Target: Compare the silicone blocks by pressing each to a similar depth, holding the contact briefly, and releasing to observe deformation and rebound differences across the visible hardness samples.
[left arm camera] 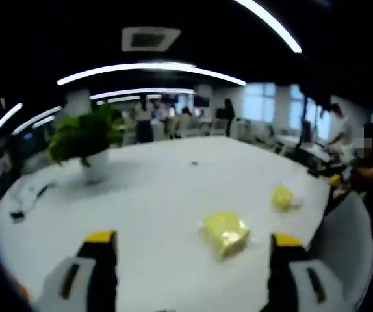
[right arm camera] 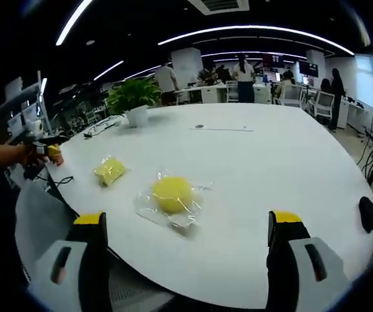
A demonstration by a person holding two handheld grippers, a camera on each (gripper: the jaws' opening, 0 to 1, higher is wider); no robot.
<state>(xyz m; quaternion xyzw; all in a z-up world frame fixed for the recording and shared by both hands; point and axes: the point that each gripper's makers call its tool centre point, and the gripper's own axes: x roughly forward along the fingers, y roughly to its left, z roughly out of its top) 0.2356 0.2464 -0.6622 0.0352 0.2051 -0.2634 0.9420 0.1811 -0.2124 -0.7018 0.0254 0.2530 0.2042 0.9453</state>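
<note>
In the left gripper view a yellow silicone block (left arm camera: 225,233) wrapped in clear plastic lies on the white table (left arm camera: 167,188), just ahead of my left gripper (left arm camera: 193,239) and a little right of its middle. A smaller yellow sample (left arm camera: 282,196) lies farther right near the table edge. The left jaws stand wide apart with nothing between them. In the right gripper view a round yellow sample (right arm camera: 172,194) in a clear bag (right arm camera: 149,209) lies just beyond my right gripper (right arm camera: 187,218), which is open and not touching it. A flat yellow block (right arm camera: 110,170) lies farther left.
A potted green plant (left arm camera: 86,140) (right arm camera: 133,97) stands at the table's far side. Cables and small items (left arm camera: 27,195) lie near one edge, and a dark object (right arm camera: 367,213) near another. Grey chairs (left arm camera: 349,227) (right arm camera: 43,214) stand at the rim. People stand among desks behind.
</note>
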